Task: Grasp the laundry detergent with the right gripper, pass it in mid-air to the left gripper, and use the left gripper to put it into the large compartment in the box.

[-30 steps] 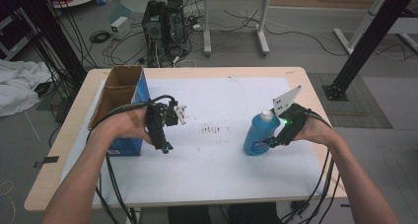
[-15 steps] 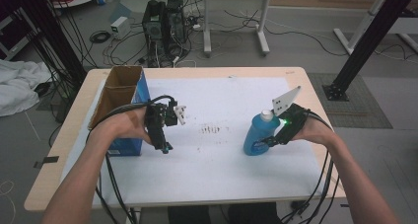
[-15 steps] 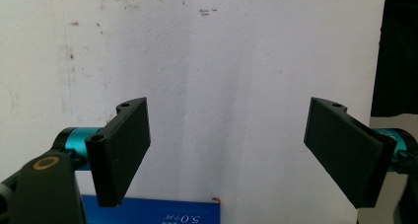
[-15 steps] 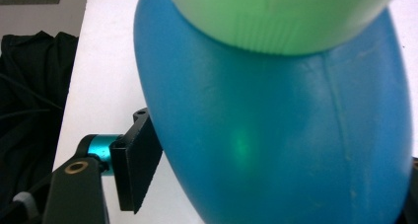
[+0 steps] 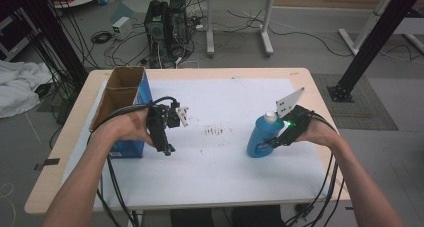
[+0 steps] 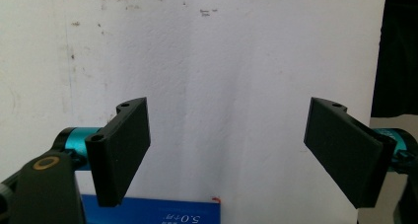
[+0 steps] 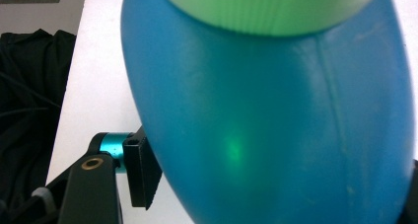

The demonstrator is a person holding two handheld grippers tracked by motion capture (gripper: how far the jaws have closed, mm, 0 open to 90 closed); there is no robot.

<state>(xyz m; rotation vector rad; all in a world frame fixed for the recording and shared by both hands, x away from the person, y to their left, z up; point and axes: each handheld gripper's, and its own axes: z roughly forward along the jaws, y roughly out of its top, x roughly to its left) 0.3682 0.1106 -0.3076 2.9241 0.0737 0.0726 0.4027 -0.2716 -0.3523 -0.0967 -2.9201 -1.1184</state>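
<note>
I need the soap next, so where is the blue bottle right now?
In the high view the blue bottle stands upright on the right side of the white mat, between the right gripper's jaws, which have just been closing around it.

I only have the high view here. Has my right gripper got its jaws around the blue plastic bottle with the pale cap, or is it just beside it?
Observer: Around it. The blue plastic bottle sits between the jaws of the right gripper, which have just been closing; the jaw seen clearly touches its side.
Operator: And the left gripper, anything in it?
Observer: Nothing. The left gripper has its jaws wide apart, with just the white table sheet between them.
</note>
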